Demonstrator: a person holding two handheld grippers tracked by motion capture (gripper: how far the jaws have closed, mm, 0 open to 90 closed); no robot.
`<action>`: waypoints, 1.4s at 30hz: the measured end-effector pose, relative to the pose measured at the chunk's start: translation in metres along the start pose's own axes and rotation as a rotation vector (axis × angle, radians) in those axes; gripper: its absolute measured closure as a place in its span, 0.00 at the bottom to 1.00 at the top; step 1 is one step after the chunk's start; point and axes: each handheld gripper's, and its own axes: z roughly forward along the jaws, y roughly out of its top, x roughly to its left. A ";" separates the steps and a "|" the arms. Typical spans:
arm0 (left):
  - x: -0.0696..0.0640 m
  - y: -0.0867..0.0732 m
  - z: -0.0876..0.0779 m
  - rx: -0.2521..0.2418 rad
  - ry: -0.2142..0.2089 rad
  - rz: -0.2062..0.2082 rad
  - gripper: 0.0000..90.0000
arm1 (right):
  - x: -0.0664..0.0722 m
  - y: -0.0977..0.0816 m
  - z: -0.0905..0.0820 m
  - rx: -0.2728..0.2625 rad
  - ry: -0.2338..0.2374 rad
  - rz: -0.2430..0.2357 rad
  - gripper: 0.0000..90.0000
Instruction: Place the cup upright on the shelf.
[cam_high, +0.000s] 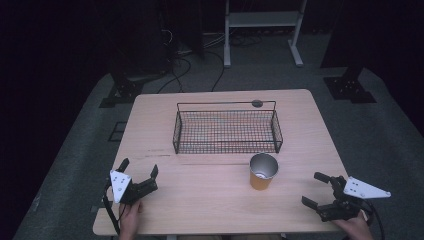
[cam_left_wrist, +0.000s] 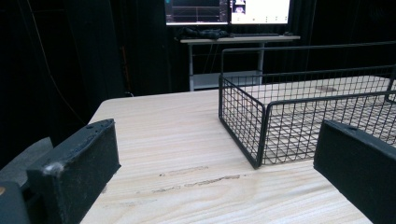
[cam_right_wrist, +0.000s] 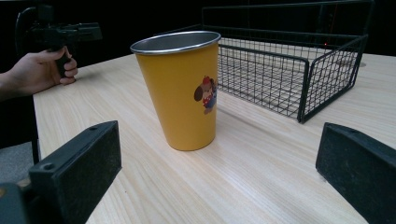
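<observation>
A yellow metal cup (cam_high: 262, 171) stands upright on the wooden table (cam_high: 210, 200), just in front of the right end of a black wire basket (cam_high: 225, 132). My left gripper (cam_high: 139, 167) rests open near the front left edge, jaws pointing towards the basket's left end (cam_left_wrist: 243, 116). My right gripper (cam_high: 312, 188) is open at the front right, a short way right of the cup. In the right gripper view the cup (cam_right_wrist: 182, 88), with a cartoon print, stands between and beyond the open jaws. Nothing is held by either one.
The basket (cam_right_wrist: 289, 70) looks empty. A small dark round spot (cam_high: 257, 103) lies on the table behind it. A light-coloured stand (cam_high: 262, 30) and cables are on the floor beyond the table. A hand holds the left gripper (cam_right_wrist: 60, 32) far off.
</observation>
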 end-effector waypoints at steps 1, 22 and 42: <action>0.000 0.000 0.000 0.001 0.000 0.001 0.00 | 0.000 0.000 0.000 0.003 -0.003 -0.003 0.00; 0.000 0.000 -0.001 -0.005 -0.005 -0.001 0.00 | 0.016 0.009 0.029 0.046 0.044 -0.036 0.00; 0.000 0.000 -0.001 -0.008 -0.005 -0.002 0.00 | 0.021 0.023 0.048 0.090 0.064 -0.049 0.00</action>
